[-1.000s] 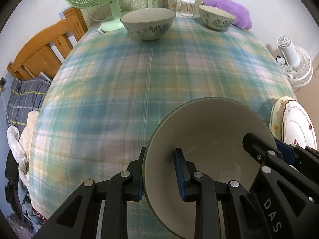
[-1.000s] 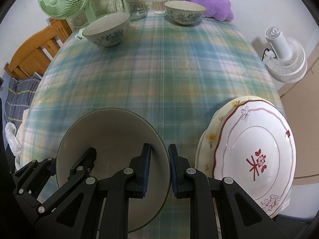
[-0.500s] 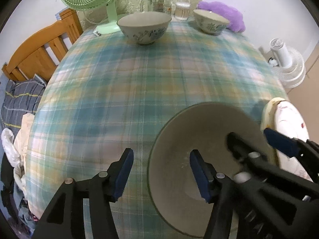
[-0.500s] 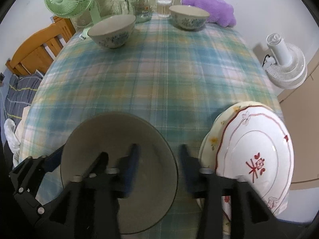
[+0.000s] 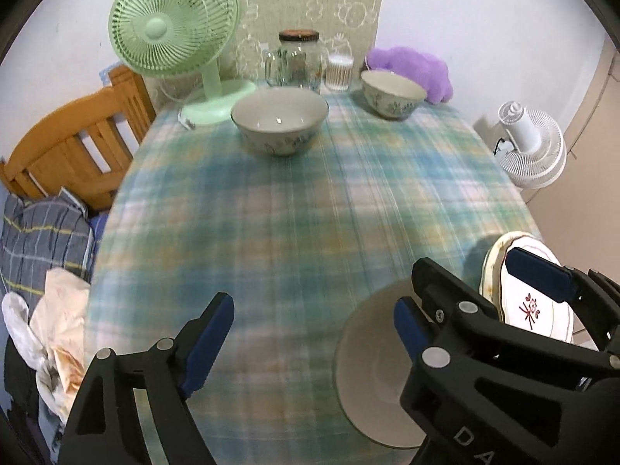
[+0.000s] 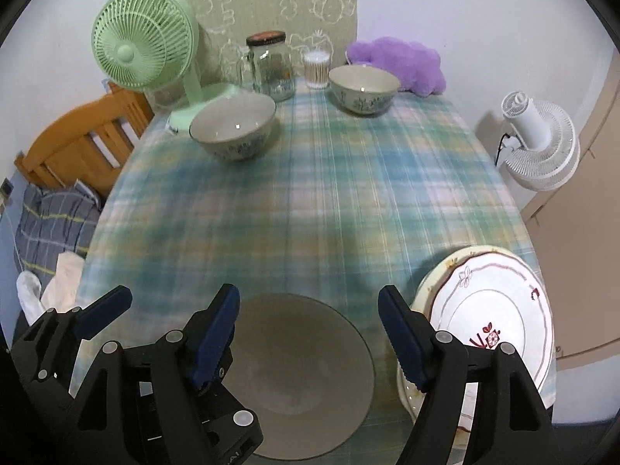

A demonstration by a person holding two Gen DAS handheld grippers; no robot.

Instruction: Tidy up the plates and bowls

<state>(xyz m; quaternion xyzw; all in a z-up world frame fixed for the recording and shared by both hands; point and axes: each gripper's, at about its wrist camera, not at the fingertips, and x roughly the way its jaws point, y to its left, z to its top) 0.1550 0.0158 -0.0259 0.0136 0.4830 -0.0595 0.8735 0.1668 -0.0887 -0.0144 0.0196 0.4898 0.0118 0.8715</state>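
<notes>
Bowl sits free on worktop between spread jaws of right hand-held gripper; left hand-held gripper likewise apart. Next: fetch far bowl, approach rim level, clamp squarely.

Both grippers, left & right, jaws wide apart, side by side, gripping nothing.

Setting: a lived-in home, in a room used for both eating and sleeping. Evidence: the tabletop carries a blue-green plaid cloth, ceramic bowls and stacked plates, with a glass jar and a green desk fan along its far edge. A wooden bed frame with striped bedding stands to the left. A white floor fan stands to the right, and a purple plush cushion rests against the wall.
</notes>
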